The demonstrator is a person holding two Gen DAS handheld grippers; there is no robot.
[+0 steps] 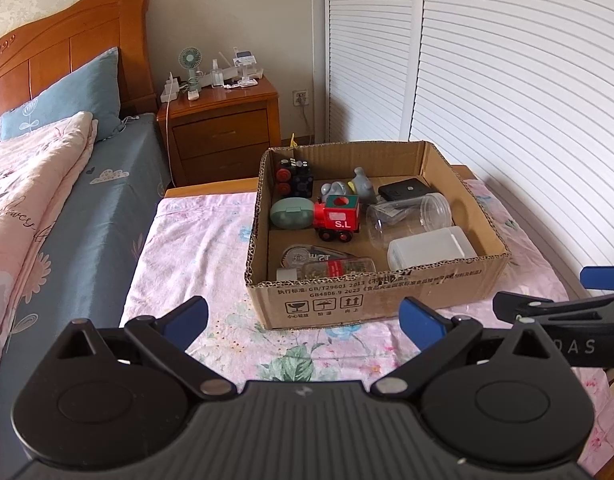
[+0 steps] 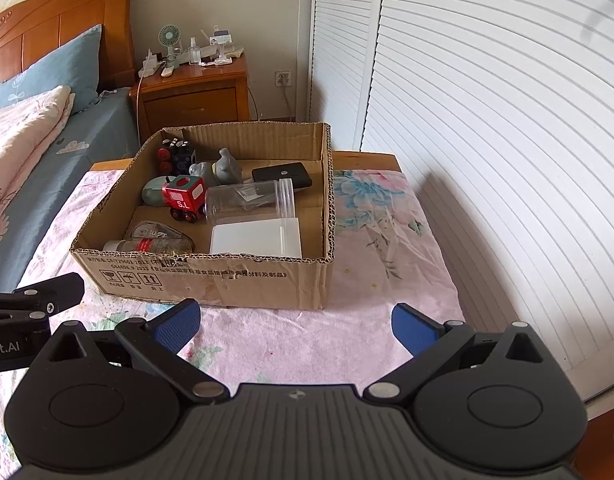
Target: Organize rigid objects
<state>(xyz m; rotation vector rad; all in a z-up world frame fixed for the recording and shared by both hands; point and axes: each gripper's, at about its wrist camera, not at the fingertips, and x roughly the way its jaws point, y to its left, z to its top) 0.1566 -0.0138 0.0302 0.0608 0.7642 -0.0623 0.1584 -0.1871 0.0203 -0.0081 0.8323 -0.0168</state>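
Left wrist view: left tongs [image 1: 303, 322] spread wide, gripping nothing, hovering above the floral table [image 1: 195, 240] short of the cardboard box [image 1: 371, 300]. Right tongs [image 2: 297, 322] likewise agape and empty. Inside the box, red toy train [image 1: 337, 218] near centre, clear jar [image 1: 411, 216] lying at 3 o'clock from it, white plastic case [image 1: 431, 250] at 5 o'clock. Train probably light, stiff, unlikely to crush; best pinched across flat sides. Jar likely slick and prone to roll; best taken at the rim.
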